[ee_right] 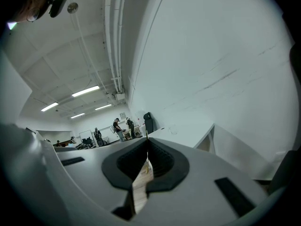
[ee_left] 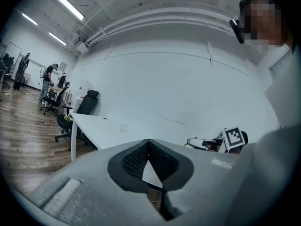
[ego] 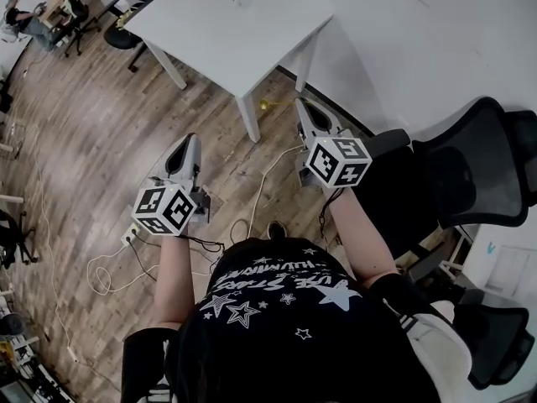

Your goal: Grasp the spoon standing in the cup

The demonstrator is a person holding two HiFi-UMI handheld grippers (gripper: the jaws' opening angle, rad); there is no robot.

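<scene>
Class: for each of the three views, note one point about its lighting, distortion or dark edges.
Head view: even light, no hard shadows on the floor. Left gripper view: strip lights glare bright, and a black round border fills the corners. Right gripper view: the fisheye lens bends the ceiling pipes into curves.

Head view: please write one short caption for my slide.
Left gripper and right gripper, both shut and empty, held out before a white table.
</scene>
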